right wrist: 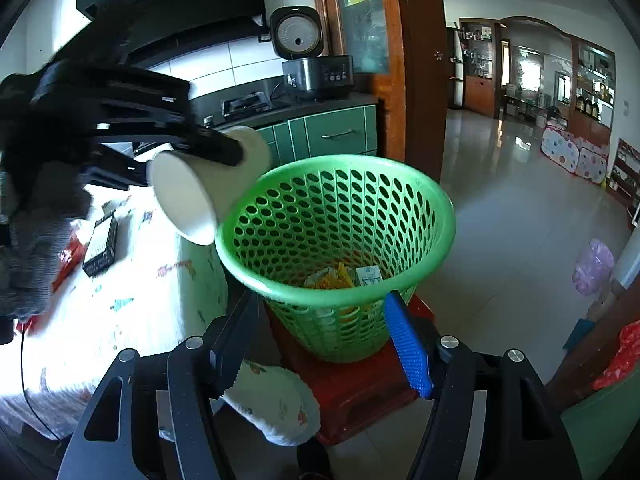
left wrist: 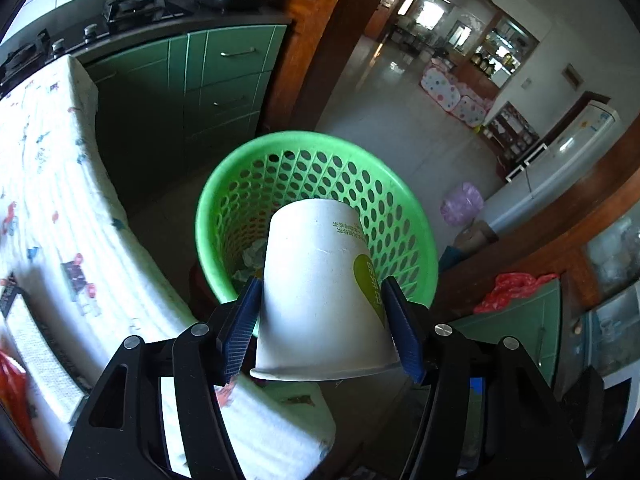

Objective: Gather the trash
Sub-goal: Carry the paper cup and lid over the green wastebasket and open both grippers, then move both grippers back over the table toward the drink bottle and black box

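Note:
My left gripper (left wrist: pixel 320 300) is shut on a white paper cup (left wrist: pixel 324 292) with a green logo and holds it, base forward, above the near rim of a green perforated basket (left wrist: pixel 248 184). In the right wrist view the cup (right wrist: pixel 192 196) hangs tilted at the basket's left rim (right wrist: pixel 452 224), mouth toward the camera, with the left gripper's fingers (right wrist: pixel 216 146) around it. Wrappers (right wrist: pixel 344 276) lie at the basket's bottom. My right gripper (right wrist: pixel 320 336) is open and empty, just in front of the basket.
The basket stands on a red stool (right wrist: pixel 360 392). A table with a white patterned cloth (left wrist: pixel 52 208) lies to the left, holding a dark box (right wrist: pixel 100 244). Green kitchen cabinets (left wrist: pixel 224 80) stand behind. A pink bag (left wrist: pixel 460 204) lies on the tiled floor at right.

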A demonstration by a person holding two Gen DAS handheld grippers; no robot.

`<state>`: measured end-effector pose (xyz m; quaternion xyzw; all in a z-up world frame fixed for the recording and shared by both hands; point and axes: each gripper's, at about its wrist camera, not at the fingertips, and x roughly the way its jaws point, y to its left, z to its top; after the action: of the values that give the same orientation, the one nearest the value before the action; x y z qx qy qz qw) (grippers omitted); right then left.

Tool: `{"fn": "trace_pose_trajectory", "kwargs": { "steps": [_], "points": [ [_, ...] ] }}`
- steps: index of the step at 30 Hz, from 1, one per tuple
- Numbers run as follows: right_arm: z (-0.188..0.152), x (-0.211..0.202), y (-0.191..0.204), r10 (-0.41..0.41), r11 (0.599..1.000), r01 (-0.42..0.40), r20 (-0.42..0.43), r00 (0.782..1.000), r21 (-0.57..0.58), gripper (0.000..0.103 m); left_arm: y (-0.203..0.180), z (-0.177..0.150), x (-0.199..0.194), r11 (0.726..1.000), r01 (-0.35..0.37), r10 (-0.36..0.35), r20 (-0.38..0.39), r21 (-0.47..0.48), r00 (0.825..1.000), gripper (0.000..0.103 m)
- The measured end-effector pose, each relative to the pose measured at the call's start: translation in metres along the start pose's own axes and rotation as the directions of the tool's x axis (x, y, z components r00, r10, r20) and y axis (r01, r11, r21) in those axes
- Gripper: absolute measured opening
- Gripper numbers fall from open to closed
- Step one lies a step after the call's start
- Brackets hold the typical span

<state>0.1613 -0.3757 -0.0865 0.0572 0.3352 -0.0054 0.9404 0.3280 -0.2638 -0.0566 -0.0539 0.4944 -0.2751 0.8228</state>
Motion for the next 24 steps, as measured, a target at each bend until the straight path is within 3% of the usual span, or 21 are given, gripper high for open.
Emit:
{"fn": "trace_pose_trajectory", "kwargs": {
  "steps": [11,18,24],
  "points": [
    [-0.006,-0.002,-0.003,0.011,1.0,-0.01,-0.002,1.0,0.024,0.066,-0.005,-0.005,-0.001,1.0,-0.021,0.021,0.034,0.018,0.999,0.072],
    [-0.003,-0.009,0.009,0.032,0.999,-0.032,0.005,0.999,0.01,0.066,0.002,-0.018,-0.047,0.996,-0.078,0.075,0.084,0.036,0.994,0.072],
    [0.001,-0.017,0.032,0.068,0.998,-0.067,0.014,0.998,-0.02,0.067,0.032,-0.041,-0.095,0.987,-0.157,0.158,0.107,-0.012,0.982,0.072]
  ]
}}
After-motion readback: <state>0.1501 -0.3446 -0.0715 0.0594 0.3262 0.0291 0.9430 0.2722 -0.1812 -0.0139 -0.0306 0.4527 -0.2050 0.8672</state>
